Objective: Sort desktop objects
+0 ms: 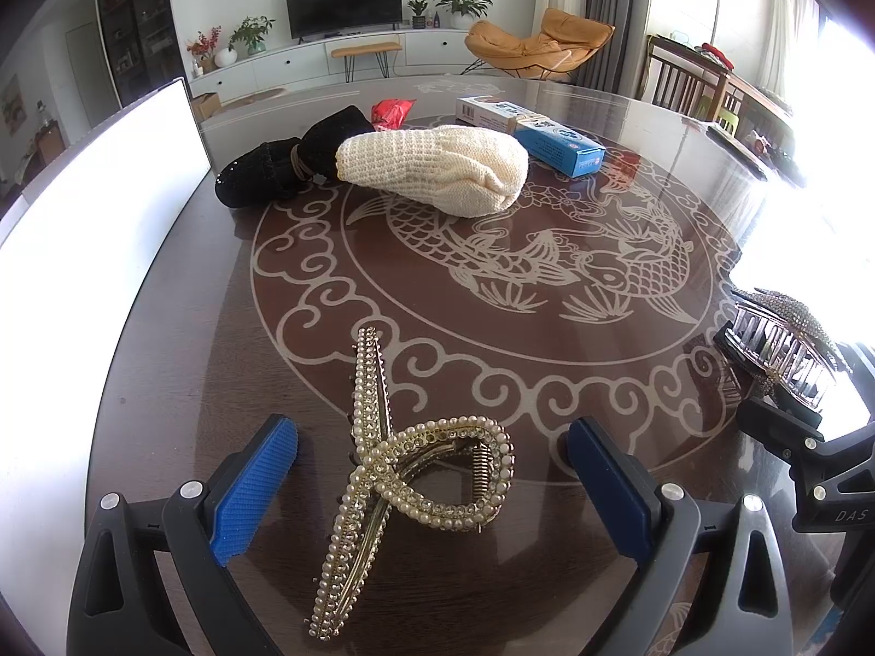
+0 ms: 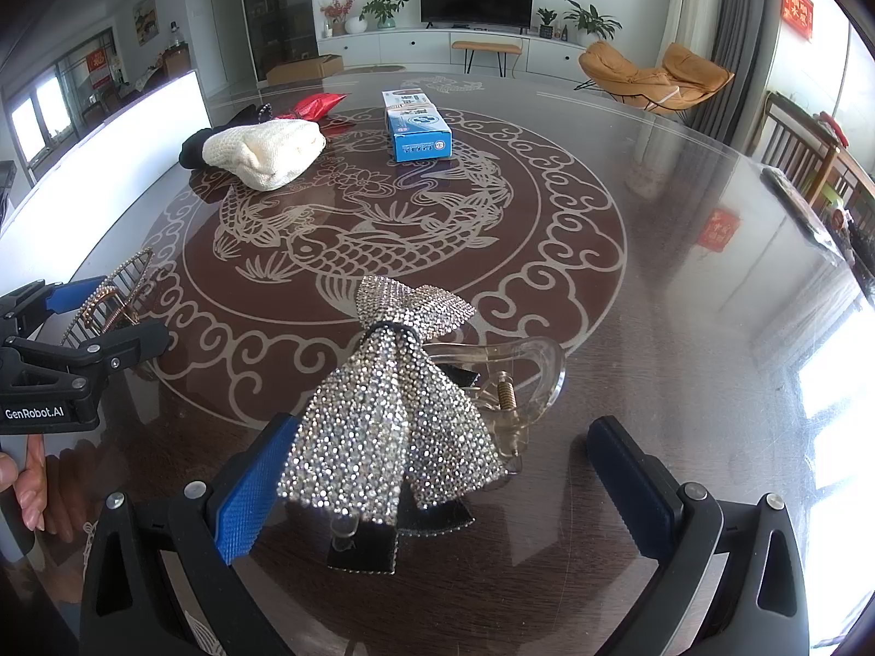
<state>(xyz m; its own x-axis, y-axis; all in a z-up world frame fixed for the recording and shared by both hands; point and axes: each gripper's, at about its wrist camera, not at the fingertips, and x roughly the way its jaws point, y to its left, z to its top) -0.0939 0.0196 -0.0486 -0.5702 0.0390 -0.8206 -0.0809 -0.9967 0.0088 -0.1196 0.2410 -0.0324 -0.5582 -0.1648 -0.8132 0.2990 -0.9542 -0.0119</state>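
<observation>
Here, the left gripper (image 1: 432, 484) stands with its blue pads wide apart on either side of a pearl hair claw (image 1: 402, 478), which lies on the glass-topped table (image 1: 547, 295) and touches neither pad. The right gripper (image 2: 437, 484) is likewise spread open around a rhinestone bow clip (image 2: 391, 410); the bow's glittering edge lies just against the left blue pad, while the right finger stands apart from the clip's clear plastic handle.

The carp pattern (image 2: 350, 229) in the table's middle serves as landmark. Beyond it, on its far left, a cream knitted item (image 1: 437, 169) lies against a black sequinned item (image 1: 290, 164), with a red packet (image 1: 391, 109) behind them. On the far side of the carp sits a blue and white box (image 2: 418, 131); its printing is too small to read. The pearl claw and the bow clip both lie on the near side of the carp, at the scrolled border.

In the right wrist view the left gripper's body reads "GenRobot.AI", a hand (image 2: 24, 484) holding it below. In the left wrist view the right gripper's body shows the letters "DAS".
</observation>
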